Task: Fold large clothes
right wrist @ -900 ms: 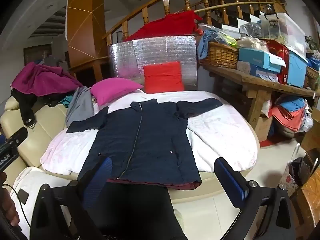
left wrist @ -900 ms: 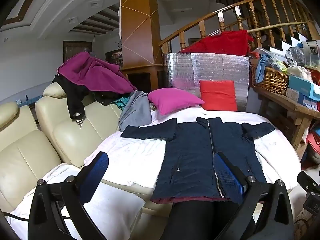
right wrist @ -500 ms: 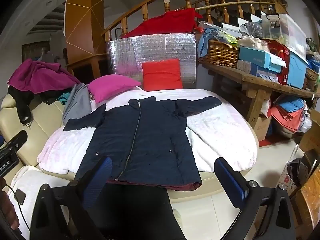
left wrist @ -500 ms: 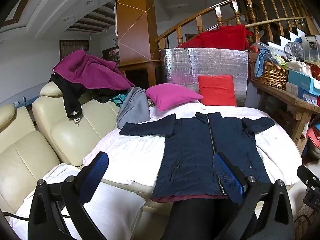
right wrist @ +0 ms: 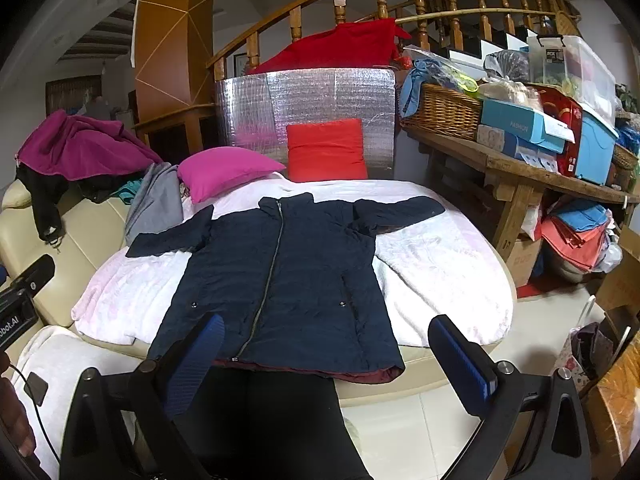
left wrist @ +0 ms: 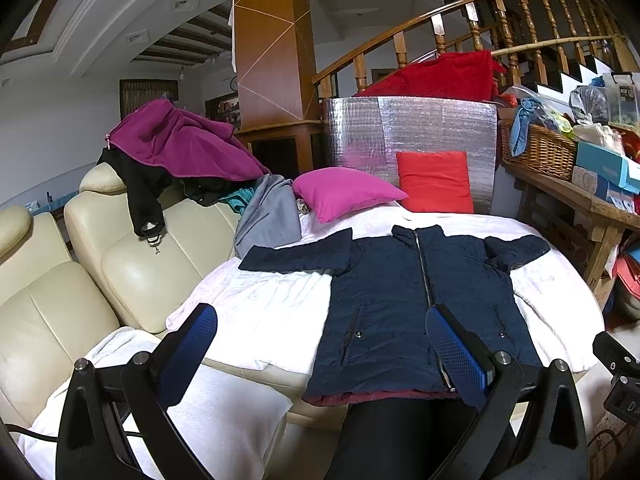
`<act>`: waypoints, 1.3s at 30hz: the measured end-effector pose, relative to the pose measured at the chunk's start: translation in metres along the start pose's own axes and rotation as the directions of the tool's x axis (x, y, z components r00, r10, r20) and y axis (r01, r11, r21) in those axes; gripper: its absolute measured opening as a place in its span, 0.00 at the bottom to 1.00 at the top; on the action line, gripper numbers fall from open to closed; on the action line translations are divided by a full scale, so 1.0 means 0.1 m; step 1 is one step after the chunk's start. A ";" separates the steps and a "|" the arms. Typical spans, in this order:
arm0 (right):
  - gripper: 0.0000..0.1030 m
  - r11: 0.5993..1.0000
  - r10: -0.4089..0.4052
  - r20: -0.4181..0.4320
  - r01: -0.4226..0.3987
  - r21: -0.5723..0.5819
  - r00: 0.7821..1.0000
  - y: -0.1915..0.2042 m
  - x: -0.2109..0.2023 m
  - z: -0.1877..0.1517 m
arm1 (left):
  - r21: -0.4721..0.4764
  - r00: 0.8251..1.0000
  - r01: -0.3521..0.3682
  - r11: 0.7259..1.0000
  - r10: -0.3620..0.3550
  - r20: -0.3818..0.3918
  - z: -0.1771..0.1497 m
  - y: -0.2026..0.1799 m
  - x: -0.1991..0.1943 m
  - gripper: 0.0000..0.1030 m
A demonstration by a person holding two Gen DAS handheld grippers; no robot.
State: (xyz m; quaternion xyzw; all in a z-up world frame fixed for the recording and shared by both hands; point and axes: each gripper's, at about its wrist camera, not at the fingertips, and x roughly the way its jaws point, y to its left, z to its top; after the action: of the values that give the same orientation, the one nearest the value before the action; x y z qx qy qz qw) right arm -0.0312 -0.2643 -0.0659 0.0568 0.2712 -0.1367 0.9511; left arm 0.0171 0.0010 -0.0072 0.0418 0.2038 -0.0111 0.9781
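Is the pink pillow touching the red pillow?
Touching. In the left wrist view the pink pillow's right tip overlaps the red pillow's lower left corner with no gap; the right wrist view agrees.

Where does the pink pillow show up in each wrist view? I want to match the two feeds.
Left wrist: pink pillow sits just above centre, beyond the navy coat's left sleeve.
Right wrist: pink pillow sits left of centre, above the coat.
Shared landmark: the red cushion directly right of it, against the silver panel.

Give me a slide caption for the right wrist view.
Open right gripper poised before a navy jacket spread flat, zipped, on a white-covered surface.
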 end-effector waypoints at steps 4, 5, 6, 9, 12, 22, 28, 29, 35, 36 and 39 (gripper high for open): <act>1.00 1.000 -0.002 -0.001 0.002 0.001 1.000 0.00 0.00 0.00 | 0.002 1.000 0.002 1.000 -0.002 -0.001 -0.01 0.00 0.00 1.00; 1.00 1.000 -0.002 -0.002 0.002 0.001 1.000 0.00 0.00 0.00 | 0.003 1.000 0.001 1.000 -0.001 -0.001 0.00 0.00 0.00 1.00; 1.00 1.000 -0.002 -0.003 0.002 0.002 1.000 -0.01 -0.01 0.00 | 0.003 1.000 0.001 1.000 -0.001 -0.001 0.00 0.00 -0.01 1.00; 1.00 1.000 -0.002 -0.003 0.002 0.003 1.000 0.00 -0.02 0.00 | 0.004 1.000 0.002 1.000 -0.002 -0.001 0.00 0.01 -0.01 1.00; 1.00 1.000 -0.004 -0.003 0.004 0.003 1.000 0.00 -0.02 0.00 | 0.001 1.000 0.004 1.000 -0.004 -0.003 0.01 0.01 -0.01 1.00; 1.00 1.000 -0.002 -0.006 0.002 0.005 1.000 -0.01 -0.01 0.01 | 0.003 1.000 0.004 1.000 -0.004 -0.004 0.01 0.01 -0.01 1.00; 1.00 1.000 -0.001 -0.007 0.001 0.006 1.000 -0.01 -0.01 0.01 | 0.005 1.000 0.004 1.000 -0.004 -0.007 0.01 0.02 0.00 1.00; 1.00 1.000 -0.002 -0.008 0.002 0.006 1.000 -0.01 -0.01 0.01 | 0.006 1.000 0.005 1.000 -0.005 -0.009 0.01 0.02 0.00 1.00; 1.00 1.000 -0.003 -0.010 0.003 0.005 1.000 -0.01 0.01 0.02 | 0.013 1.000 0.001 1.000 -0.001 -0.016 0.01 0.00 0.05 1.00; 1.00 1.000 -0.002 -0.011 0.002 0.007 1.000 -0.02 0.01 0.02 | 0.015 1.000 0.000 1.000 0.001 -0.017 0.01 -0.01 0.06 1.00; 1.00 1.000 -0.002 -0.017 0.002 0.012 1.000 -0.03 0.06 0.03 | 0.018 1.000 0.000 1.000 0.000 -0.026 0.01 -0.02 0.10 1.00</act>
State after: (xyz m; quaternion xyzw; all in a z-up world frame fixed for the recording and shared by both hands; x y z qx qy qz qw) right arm -0.0255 -0.2686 -0.0664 0.0636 0.2788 -0.1389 0.9481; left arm 0.0266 -0.0016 -0.0107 0.0508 0.2165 -0.0123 0.9749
